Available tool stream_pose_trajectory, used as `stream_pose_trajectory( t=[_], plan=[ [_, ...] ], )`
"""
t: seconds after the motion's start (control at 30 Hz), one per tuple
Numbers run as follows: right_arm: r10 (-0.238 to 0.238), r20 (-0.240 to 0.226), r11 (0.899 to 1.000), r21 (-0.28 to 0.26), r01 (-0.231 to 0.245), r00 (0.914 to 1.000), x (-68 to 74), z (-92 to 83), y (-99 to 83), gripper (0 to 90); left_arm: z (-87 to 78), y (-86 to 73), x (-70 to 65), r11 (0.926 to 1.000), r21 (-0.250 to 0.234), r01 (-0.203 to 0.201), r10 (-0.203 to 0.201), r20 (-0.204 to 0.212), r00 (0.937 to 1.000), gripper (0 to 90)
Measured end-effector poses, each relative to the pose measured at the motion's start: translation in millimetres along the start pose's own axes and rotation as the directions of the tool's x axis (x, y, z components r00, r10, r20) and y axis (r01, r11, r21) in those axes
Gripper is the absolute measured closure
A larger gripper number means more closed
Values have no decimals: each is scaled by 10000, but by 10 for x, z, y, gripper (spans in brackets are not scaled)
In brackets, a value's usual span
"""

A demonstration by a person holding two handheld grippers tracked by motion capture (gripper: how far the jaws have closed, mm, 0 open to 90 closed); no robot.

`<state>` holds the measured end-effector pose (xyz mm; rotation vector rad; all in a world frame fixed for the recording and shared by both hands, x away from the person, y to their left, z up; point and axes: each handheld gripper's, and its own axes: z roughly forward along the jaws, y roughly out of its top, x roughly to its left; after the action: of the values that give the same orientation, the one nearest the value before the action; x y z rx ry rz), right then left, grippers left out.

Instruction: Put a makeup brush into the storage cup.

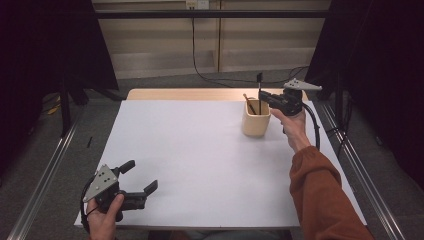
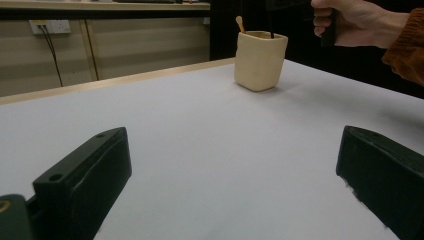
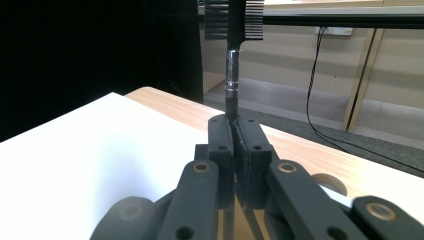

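High view showed a white table [image 1: 200,165], the idle left gripper [image 1: 141,176] resting agape, a cup [image 1: 255,122] near the far edge, and the right gripper [image 1: 262,96] clamped on an upright comb [image 3: 233,60] poised above the cup for dropping in

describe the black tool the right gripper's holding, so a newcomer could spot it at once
Start at the white table and go to the beige cup near its far right corner. Right above it, the right gripper clamps a thin black brush upright. Unlike the short wooden stick leaning in the cup, it is black with a bristled head on top.
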<state>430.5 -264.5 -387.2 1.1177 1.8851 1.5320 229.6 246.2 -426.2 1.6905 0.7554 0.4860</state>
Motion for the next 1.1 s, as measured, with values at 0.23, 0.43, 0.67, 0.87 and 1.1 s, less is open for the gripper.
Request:
stream_pose_trajectory(
  t=[0.23,0.43,0.67,0.87,1.1],
  plan=[
    [116,-38,9999,110,-116,9999,3,8,-143,859,2,2,-20,10000,-5,-31,31,45,10000,11],
    [143,-156,9997,199,-140,9998,18,20,-191,857,-3,2,-9,10000,-39,28,-28,-5,10000,11],
    [170,-150,9996,210,-167,9997,4,15,-216,856,3,3,-14,10000,-7,27,-27,-16,10000,11],
    [259,-126,9991,347,-254,9996,-12,4,-233,846,5,3,-12,10000,18,-47,47,14,10000,11],
    [307,-118,9985,464,-302,9995,-10,-2,-266,743,5,4,-15,10000,-63,-16,16,8,10000,12]
  ],
)
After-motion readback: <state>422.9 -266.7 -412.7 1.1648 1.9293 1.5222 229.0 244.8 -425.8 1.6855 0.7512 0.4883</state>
